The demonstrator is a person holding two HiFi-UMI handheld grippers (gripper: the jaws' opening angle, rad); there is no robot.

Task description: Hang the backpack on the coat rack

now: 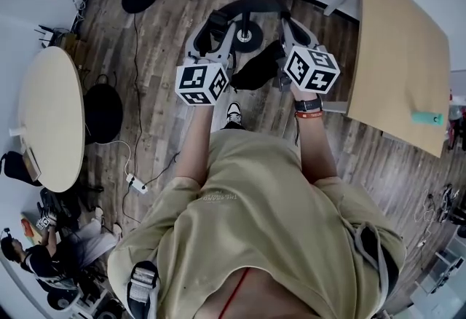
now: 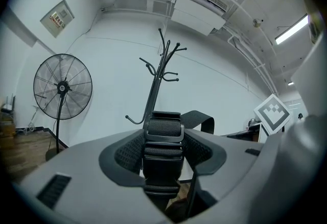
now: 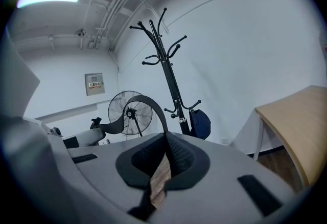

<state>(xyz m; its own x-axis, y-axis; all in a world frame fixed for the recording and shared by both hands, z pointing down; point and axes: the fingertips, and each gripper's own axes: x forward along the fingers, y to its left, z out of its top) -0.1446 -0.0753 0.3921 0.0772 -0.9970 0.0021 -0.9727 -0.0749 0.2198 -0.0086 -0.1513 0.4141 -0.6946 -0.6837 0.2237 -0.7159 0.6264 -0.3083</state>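
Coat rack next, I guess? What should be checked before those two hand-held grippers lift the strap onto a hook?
1. Left hand-held gripper shut on the backpack strap, at its buckle: ok.
2. Right hand-held gripper shut on the same strap: ok.
3. Coat rack upright and straight ahead: ok.
4. Upper hooks bare: ok.
5. Every hook free: not ok, a dark blue bag already hangs low on the rack.
6. Hooks within reach from here: cannot tell.
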